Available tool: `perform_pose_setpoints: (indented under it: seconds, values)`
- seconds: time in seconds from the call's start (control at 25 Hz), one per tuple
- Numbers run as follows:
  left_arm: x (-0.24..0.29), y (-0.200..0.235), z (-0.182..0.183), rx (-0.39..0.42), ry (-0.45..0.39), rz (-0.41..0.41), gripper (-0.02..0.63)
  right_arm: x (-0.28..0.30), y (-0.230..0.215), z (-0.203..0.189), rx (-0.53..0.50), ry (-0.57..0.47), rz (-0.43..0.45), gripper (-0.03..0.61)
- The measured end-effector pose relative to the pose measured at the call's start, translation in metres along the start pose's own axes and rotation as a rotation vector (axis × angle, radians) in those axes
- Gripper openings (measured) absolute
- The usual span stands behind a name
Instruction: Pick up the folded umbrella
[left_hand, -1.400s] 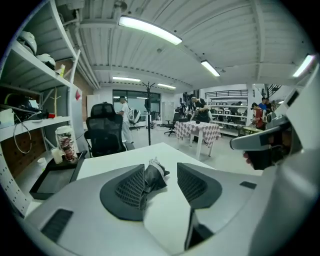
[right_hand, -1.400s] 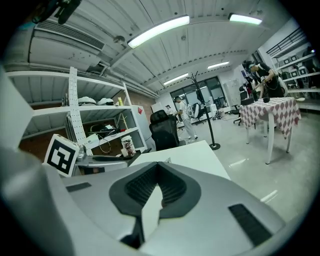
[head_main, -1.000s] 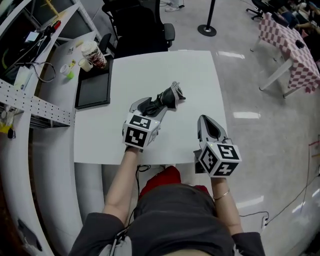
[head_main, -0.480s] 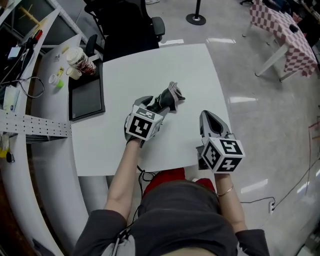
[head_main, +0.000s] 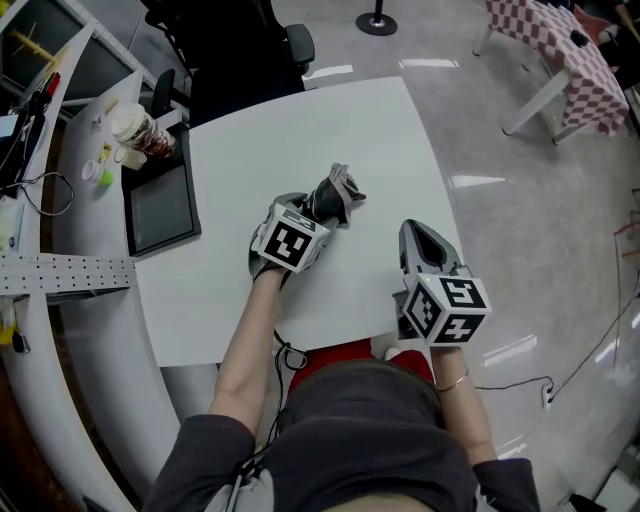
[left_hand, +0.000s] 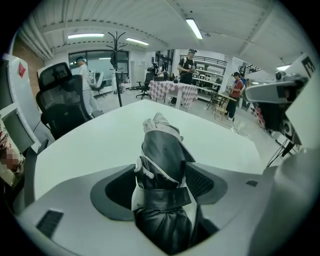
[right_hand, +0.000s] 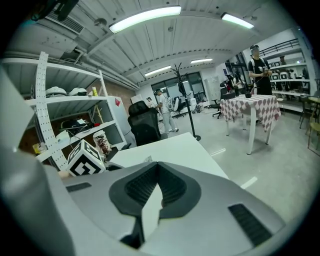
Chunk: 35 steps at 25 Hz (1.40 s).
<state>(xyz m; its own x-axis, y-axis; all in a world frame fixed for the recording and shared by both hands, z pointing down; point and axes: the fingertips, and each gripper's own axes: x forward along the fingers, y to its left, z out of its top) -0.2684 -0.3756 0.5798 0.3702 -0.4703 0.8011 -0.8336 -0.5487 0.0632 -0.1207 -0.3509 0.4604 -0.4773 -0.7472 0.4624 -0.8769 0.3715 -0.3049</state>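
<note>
Folded umbrella (head_main: 338, 192) lies on the white worktop (head_main: 380, 130), just left of frame centre in the head view, long axis running lower left to upper right. It's black with pale trim, and a dark strap (left_hand: 160, 197) is wrapped round the bundle. Left tool (head_main: 305, 207) is angled down onto the umbrella's lower-left end. In the left gripper view the umbrella (left_hand: 162, 150) fills the middle of the frame, running up between the two jaws. The left tool (left_hand: 162, 186) stands wide, its jaws have just been opening, and ribbed pad (left_hand: 202, 181) shows clear on both sides of the fabric, so the umbrella is straddled, not clamped. Can't tell whether the jaw tips touch the worktop. Right tool (head_main: 407, 230) sits lower right of centre in the head view, over the near edge of the worktop, apart from the umbrella and pointing up-frame. In the right gripper view the right tool (right_hand: 157, 167) has its jaw tips together with nothing between them. Upper left of the head view: paper cup (head_main: 135, 128), dark tray (head_main: 160, 205), office chair (head_main: 250, 50). Checked table (head_main: 545, 40) is upper right, on the floor.
</note>
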Motion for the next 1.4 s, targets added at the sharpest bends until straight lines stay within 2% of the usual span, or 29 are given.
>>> perform_pose_setpoints:
  seconds: [0.2, 0.52, 0.76, 0.96, 1.2, 1.4]
  values:
    - [0.012, 0.000, -0.003, 0.043, 0.046, 0.005, 0.299, 0.004, -0.007, -0.004, 0.010, 0.015, -0.017, 0.018]
    - [0.022, 0.004, -0.004, 0.063, 0.089, 0.023, 0.298, 0.007, -0.018, -0.006, 0.027, 0.029, -0.040, 0.018]
    - [0.027, 0.002, -0.007, 0.070, 0.114, -0.004, 0.281, 0.005, -0.020, -0.009, 0.035, 0.031, -0.052, 0.018]
    - [0.027, 0.002, -0.004, 0.086, 0.088, 0.009, 0.230, 0.001, -0.022, -0.010, 0.037, 0.029, -0.062, 0.018]
    - [0.024, 0.003, -0.003, 0.106, 0.064, 0.056, 0.207, -0.008, -0.026, -0.011, 0.044, 0.018, -0.081, 0.018]
    - [0.017, -0.004, 0.015, 0.052, -0.022, 0.052, 0.206, -0.016, -0.030, -0.011, 0.048, 0.007, -0.089, 0.018]
